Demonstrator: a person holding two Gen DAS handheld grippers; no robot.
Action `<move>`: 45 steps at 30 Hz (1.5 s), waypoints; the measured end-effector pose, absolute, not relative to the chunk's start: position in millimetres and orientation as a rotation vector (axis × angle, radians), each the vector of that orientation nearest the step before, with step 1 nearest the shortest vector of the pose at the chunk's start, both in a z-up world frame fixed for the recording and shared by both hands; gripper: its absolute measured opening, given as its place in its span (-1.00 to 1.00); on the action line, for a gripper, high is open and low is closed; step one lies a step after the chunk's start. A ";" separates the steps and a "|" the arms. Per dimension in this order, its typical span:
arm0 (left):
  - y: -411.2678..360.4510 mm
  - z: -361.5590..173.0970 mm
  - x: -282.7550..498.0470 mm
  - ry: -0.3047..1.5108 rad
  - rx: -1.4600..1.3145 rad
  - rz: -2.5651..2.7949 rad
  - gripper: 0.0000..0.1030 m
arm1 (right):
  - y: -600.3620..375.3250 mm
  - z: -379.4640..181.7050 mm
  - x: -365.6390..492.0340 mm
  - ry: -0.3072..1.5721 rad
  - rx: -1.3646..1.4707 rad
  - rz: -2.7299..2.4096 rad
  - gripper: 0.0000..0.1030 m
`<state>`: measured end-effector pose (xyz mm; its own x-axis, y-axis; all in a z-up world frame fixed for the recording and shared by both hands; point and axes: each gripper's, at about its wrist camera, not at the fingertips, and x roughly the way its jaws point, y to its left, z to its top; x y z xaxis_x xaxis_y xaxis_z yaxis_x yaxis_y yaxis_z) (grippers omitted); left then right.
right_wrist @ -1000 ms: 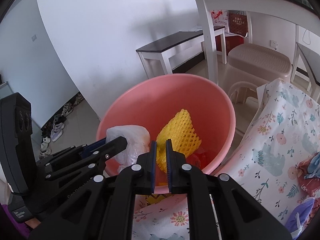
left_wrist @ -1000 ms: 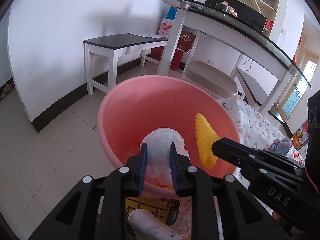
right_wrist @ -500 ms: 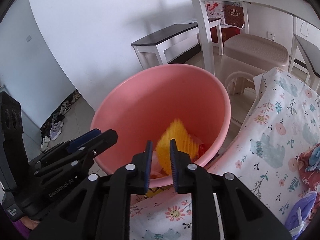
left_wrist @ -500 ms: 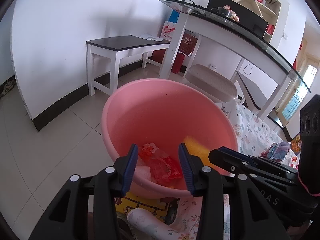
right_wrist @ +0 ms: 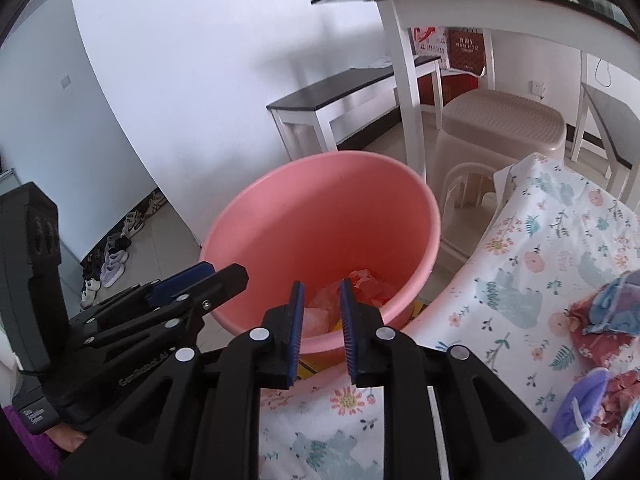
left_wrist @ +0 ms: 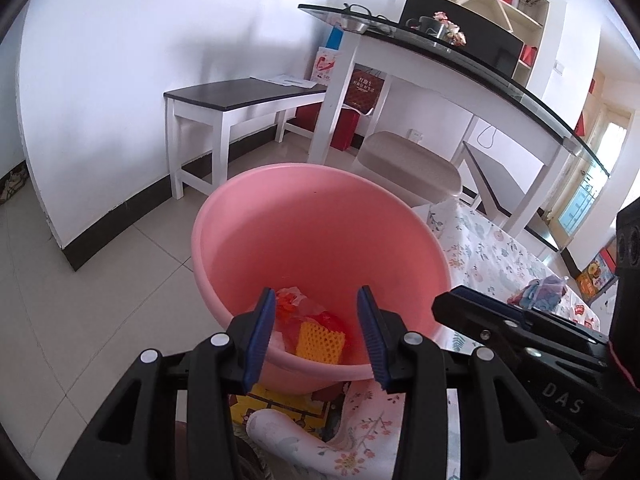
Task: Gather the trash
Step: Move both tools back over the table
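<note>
On the tiled floor, the pink basin (left_wrist: 320,240) holds yellow foam net (left_wrist: 320,338) beyond both empty, spread hand-held grippers (left_wrist: 316,336) (right_wrist: 322,326).

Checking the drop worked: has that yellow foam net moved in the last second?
Yes. The yellow foam net has left the right tool and dropped to the bottom of the pink basin.

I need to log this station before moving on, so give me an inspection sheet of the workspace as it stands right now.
Surface: floral-print tablecloth over the table; tiled floor beyond.
Job's things: round pink plastic basin at the table edge, holding a yellow foam fruit net and crumpled red plastic wrapper.
Clutter: blue and red cloth bundles on the tablecloth.
Grippers: left gripper open and empty; right gripper open and empty, both over the near rim.
Cables: white cord at a wall socket.
Surroundings: dark-topped white bench, beige plastic stool, glass-topped desk.
</note>
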<state>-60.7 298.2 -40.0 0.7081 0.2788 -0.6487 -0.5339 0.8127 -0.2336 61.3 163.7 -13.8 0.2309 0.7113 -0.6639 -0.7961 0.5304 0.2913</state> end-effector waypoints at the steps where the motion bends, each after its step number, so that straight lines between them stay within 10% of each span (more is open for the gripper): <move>1: 296.7 -39.2 -60.6 0.637 -0.425 0.463 -0.20 | 160.5 -12.5 59.9 0.838 -0.118 1.038 -0.64; 45: 132.7 -32.2 -0.5 0.772 -0.195 0.103 -0.20 | -105.4 -37.1 73.2 0.841 0.076 0.563 -0.64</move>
